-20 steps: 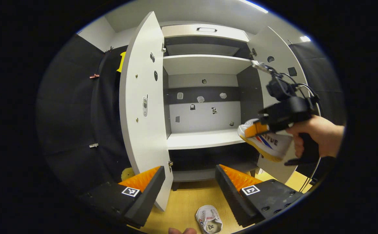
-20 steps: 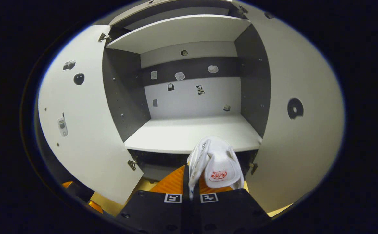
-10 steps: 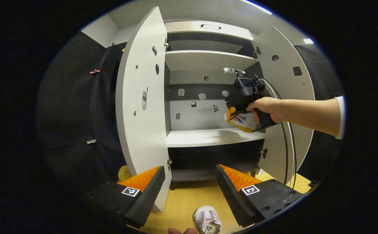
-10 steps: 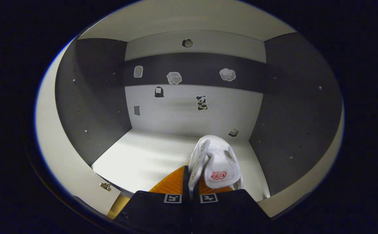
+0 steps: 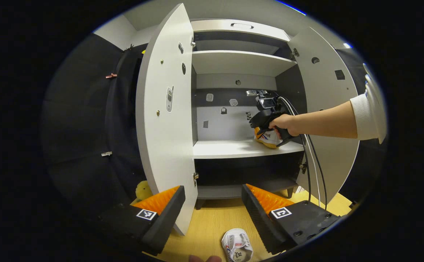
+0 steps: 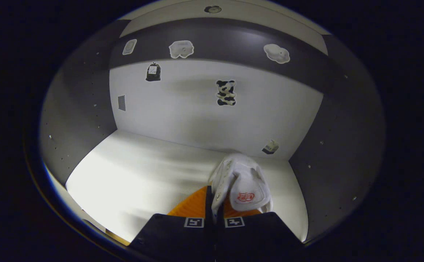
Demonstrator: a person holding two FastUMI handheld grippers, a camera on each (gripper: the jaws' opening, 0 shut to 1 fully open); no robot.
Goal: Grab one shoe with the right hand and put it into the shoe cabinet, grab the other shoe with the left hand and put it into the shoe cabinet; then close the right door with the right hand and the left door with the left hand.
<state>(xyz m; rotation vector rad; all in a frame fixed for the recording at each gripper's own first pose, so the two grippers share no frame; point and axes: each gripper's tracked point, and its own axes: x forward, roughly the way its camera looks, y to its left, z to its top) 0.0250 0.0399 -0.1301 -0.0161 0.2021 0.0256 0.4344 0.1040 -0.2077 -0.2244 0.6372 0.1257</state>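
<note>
Right gripper [image 6: 215,214] has advanced deep into the white two-door shoe cabinet [image 5: 168,109], fingers clamped on the white canvas shoe [image 6: 242,182] low centre-frame above the shelf [image 6: 142,174], release pending; left gripper [image 5: 212,209] fingers apart.

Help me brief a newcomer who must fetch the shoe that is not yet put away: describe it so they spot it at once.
Start at the white shoe cabinet with both doors open. On the wooden floor in front of it, between the left tool's open fingers, lies a small white shoe. Unlike the other shoe, gripped by the right tool above the middle shelf, it lies loose and unheld.
</note>
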